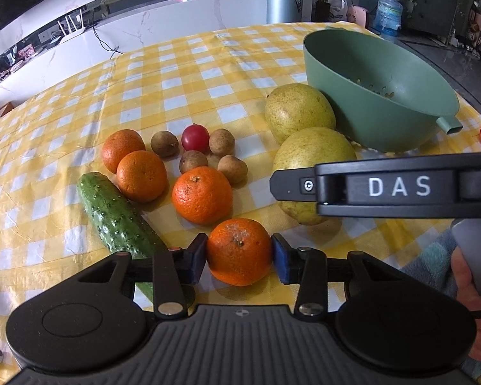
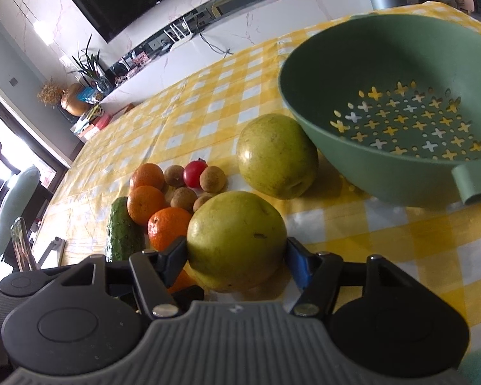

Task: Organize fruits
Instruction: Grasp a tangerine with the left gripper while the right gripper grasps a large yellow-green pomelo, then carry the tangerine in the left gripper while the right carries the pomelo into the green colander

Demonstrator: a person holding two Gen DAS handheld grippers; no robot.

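**Mei:** Tongs first: how are they sitting? The left tongs (image 1: 239,254) are spreading about the width of the nearest mandarin (image 1: 239,252), and both pads are looking pressed against its sides, so I am reading that as a grip

**Jon:** Agreed, the fruit is sitting squarely between the fingertips. The right tongs (image 2: 237,256) are standing much wider, bracketing the near pear (image 2: 237,240). The left pad is touching its skin; the blue right pad (image 2: 296,264) is lying just beside it, and I cannot tell whether it is truly pinching

**Mei:** So what is the coming move turning on?

**Jon:** Direction to the green colander (image 2: 391,109). It is standing on the checked tabletop (image 1: 192,73), ahead and to the right of both tongs, with nothing in it. From the right wrist view it is lying near, just past the second pear (image 2: 277,155). From the left wrist view it is lying well apart, beyond both pears, with the right tool crossing in between

**Mei:** Meaning the right hand is nearer and probably going first

**Jon:** That is my judgement. The pear is roundish, so no long axis is mattering. The cucumber (image 1: 118,215) is lying left of the left tongs, its length running away and leftward, with three more mandarins, brown longans (image 1: 194,161) and a red tomato (image 1: 195,138) beyond
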